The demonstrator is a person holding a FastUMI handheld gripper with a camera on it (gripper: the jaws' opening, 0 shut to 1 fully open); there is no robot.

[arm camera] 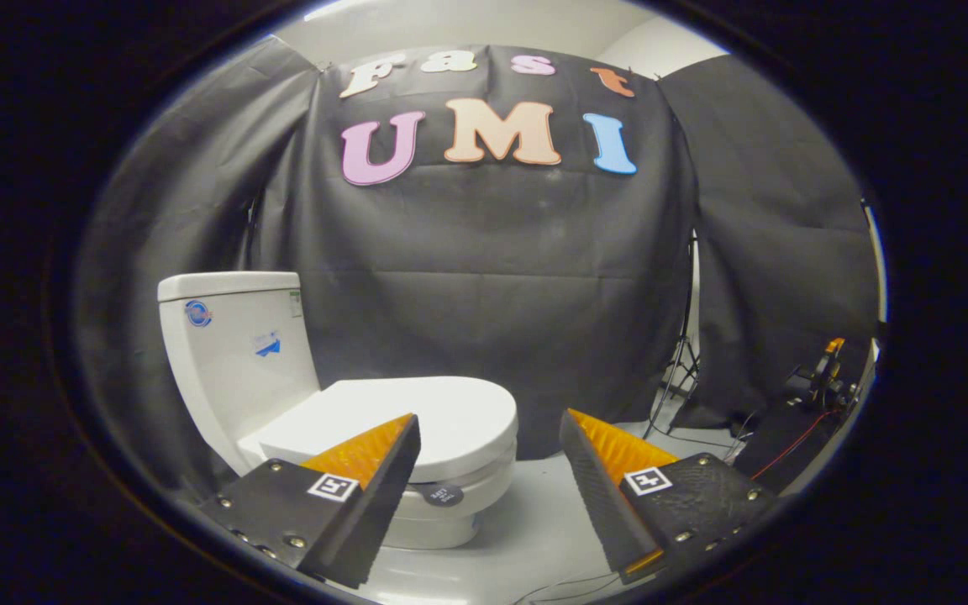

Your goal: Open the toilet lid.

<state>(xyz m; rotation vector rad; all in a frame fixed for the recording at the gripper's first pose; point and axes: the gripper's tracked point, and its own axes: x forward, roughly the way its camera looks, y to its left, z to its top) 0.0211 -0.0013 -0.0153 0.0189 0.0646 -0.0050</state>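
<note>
- Two fingers of the tongs (488,424) are seen spread wide apart, with nothing held between them and nothing touched by either.
- One white toilet (299,403) is found ahead of the tongs and off to their left, standing on a pale floor (534,521).
- The toilet lid (417,416) is seen lying flat and closed over the seat; its near edge is partly covered by the left finger (366,458), though a gap in depth is kept between them.
- The front of the lid is placed just beyond the left fingertip, while the right finger (610,470) points past the bowl at bare floor.
- The tank (232,353) is set upright behind the lid, further to the left of the tongs, with stickers on its front.
- A small dark round tag (444,494) is seen below the lid's front rim.
- Black cloth (492,277) is hung behind the toilet.
- A light stand (681,353) and red cables (791,449) are seen beyond the right finger, well apart from the toilet.
</note>
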